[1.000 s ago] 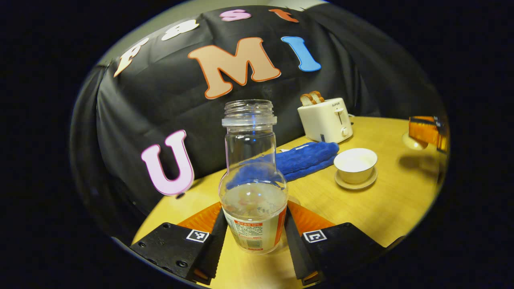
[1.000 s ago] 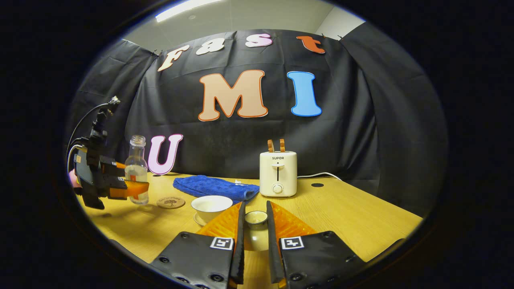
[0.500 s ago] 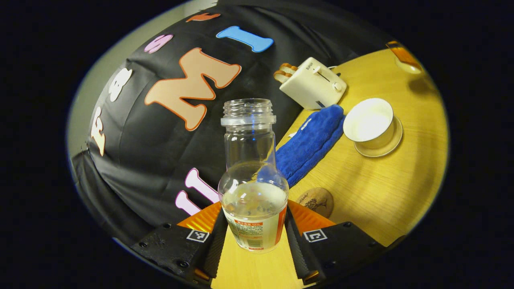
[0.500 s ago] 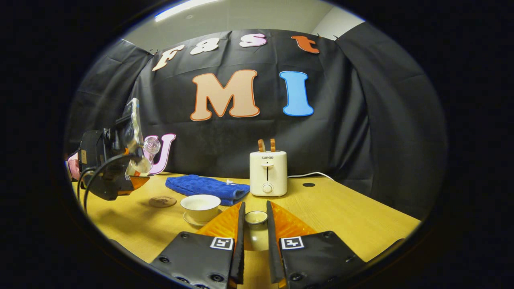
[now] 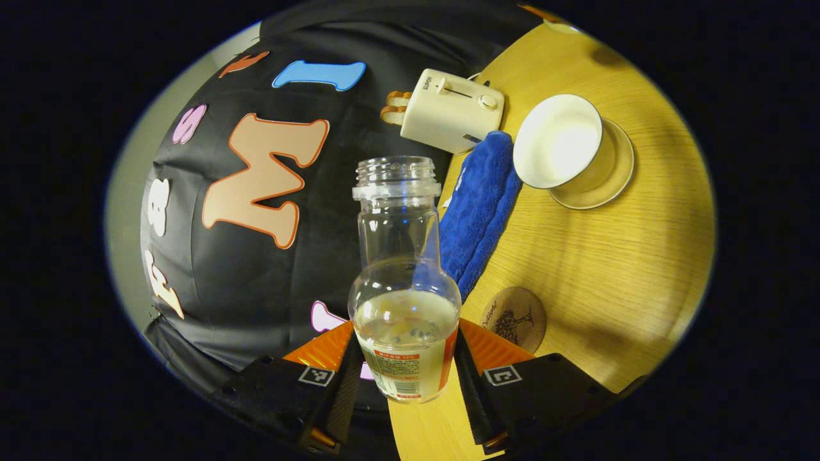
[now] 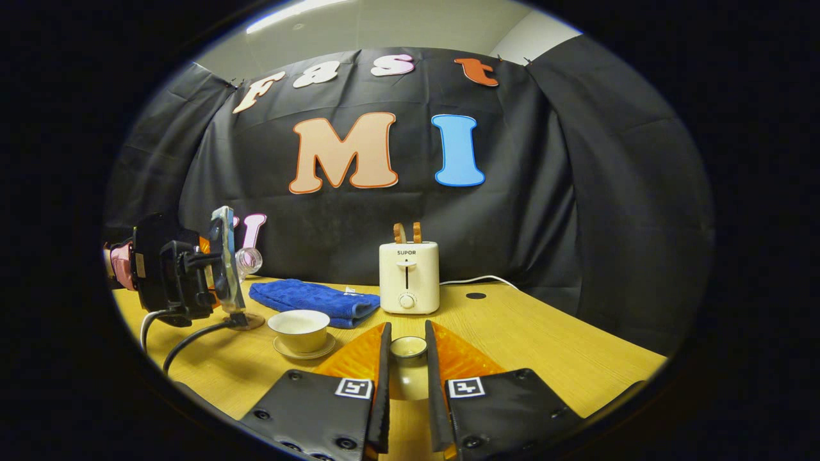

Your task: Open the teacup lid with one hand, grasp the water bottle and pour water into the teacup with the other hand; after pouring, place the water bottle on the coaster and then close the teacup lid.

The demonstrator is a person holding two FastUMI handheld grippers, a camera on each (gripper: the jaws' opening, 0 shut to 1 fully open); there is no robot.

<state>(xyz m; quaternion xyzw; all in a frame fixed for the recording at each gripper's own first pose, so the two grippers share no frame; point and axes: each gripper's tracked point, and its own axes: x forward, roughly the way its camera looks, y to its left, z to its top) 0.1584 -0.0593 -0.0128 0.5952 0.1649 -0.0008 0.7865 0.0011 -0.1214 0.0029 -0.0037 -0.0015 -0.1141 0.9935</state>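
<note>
L gripper (image 5: 405,378) clamped, tilted sideways; R gripper (image 6: 405,384) clamped.

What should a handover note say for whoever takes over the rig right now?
Left gripper: shut on the water bottle, uncapped, part full, lifted and tilted toward the teacup.
Right gripper: shut on the teacup lid, held off the cup.
Teacup sits open on its saucer, beside the blue cloth; coaster bare on the table.
Done: lid off, bottle grasped.
Left: pour, set bottle on coaster, put lid back.
</note>
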